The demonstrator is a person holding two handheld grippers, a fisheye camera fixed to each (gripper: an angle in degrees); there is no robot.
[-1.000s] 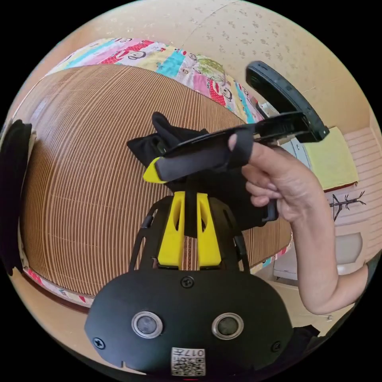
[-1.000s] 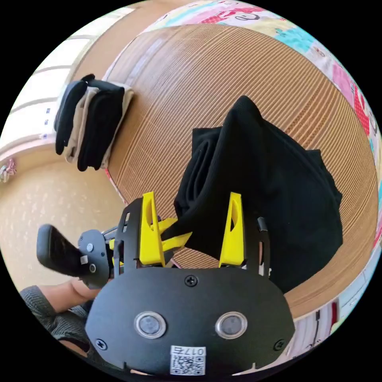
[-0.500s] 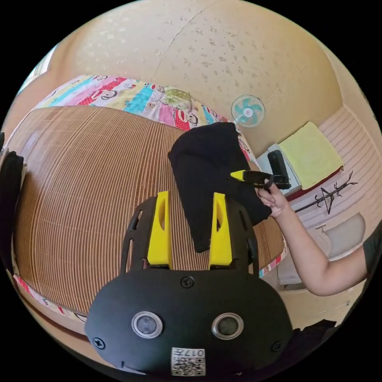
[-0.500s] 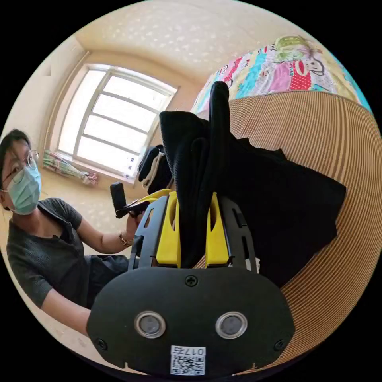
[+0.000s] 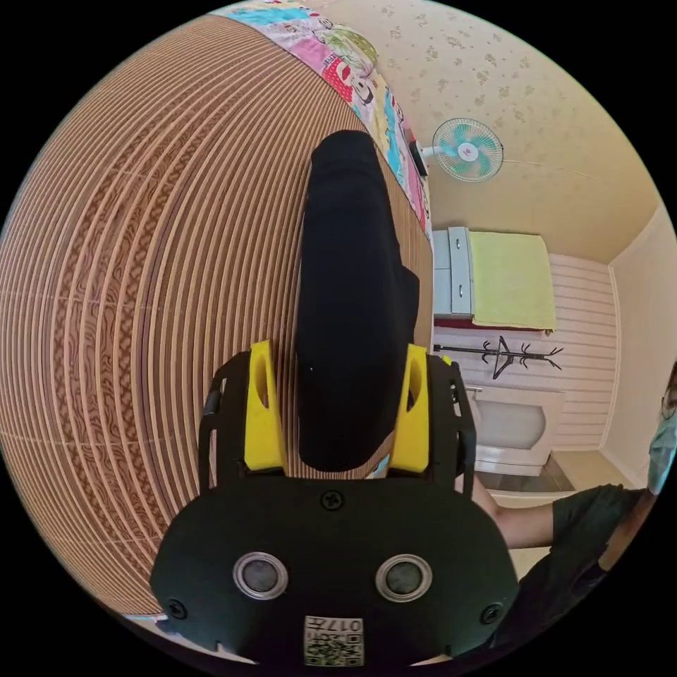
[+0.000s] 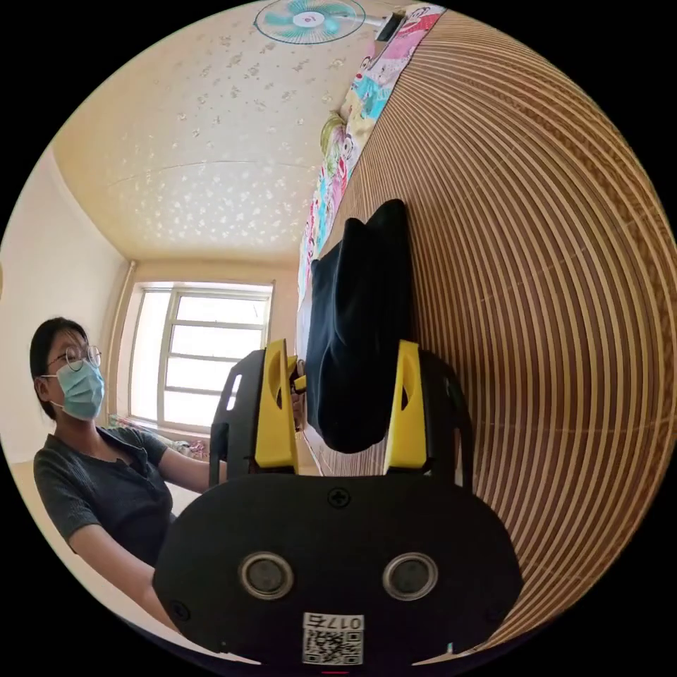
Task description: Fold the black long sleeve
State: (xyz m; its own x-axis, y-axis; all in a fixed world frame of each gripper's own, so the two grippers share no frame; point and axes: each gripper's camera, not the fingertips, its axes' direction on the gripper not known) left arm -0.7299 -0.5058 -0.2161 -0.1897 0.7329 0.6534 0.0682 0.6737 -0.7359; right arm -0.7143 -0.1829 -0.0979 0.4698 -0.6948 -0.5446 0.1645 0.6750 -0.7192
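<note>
I am working over a striped brown bamboo mat (image 5: pixel 141 282) spread on a bed in a room with pale speckled walls. The black long sleeve top, folded into a thick narrow bundle (image 5: pixel 349 303), runs straight ahead from between the 2 yellow jaws of my left gripper (image 5: pixel 337 412). In the right gripper view the same bundle (image 6: pixel 360 331) sits between the jaws of my right gripper (image 6: pixel 340 407). Both pairs of jaws stand spread, with a sliver of gap on each side of the cloth, so neither pinches it. I judge the folding nearly done, with the bundle resting along the mat.

To finish well, I would draw each gripper straight back along the bundle's length, not sideways, so a jaw does not drag the top layer open. If the stacked layers spring apart, I would press them flat first.

Beyond the left gripper, past the mat's edge, stand a patchwork quilt (image 5: pixel 352 63) and a teal fan (image 5: pixel 467 149).
</note>
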